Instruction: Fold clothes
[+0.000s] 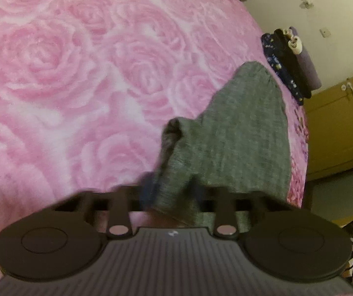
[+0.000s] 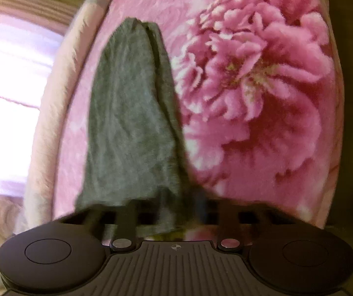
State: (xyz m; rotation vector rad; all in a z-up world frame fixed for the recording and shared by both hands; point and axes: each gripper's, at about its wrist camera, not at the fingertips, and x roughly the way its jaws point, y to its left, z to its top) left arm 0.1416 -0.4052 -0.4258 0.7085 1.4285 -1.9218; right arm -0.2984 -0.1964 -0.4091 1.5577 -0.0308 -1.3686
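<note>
- Left wrist view, nearest: the left tongs (image 1: 170,192) are drawn nearly together on a bunched end of the grey garment (image 1: 228,133). Cloth fills the gap between the jaws and spills down over the tong body; the fingertips themselves are blurred and mostly buried in fabric.
- Beyond that grip, the grey garment runs up and to the right as one broad folded band lying on the pink rose-print blanket (image 1: 78,74). A rolled edge stands up along its left side.
- Farther right, at the bed's edge: a dark, small-flowered bundle of cloth (image 1: 282,66) with a pale purple piece beside it, apart from the grey garment.
- Farthest: a cream wall and a yellow-brown cabinet door (image 1: 344,123) with a small handle.
- Right wrist view, nearest: the right tongs (image 2: 176,212) are also closed down on the grey garment (image 2: 129,123), its near edge gathered between the jaws. Blur hides the pads.
- From there the garment stretches straight away from the camera, narrowing to a rounded far end, flat on the blanket with a second layer showing along its right edge.
- To its right, a big pink peony print (image 2: 262,74) on the blanket (image 2: 137,0).
- Left of the garment: the blanket's pale fuzzy border (image 2: 53,98), then bright window light.
</note>
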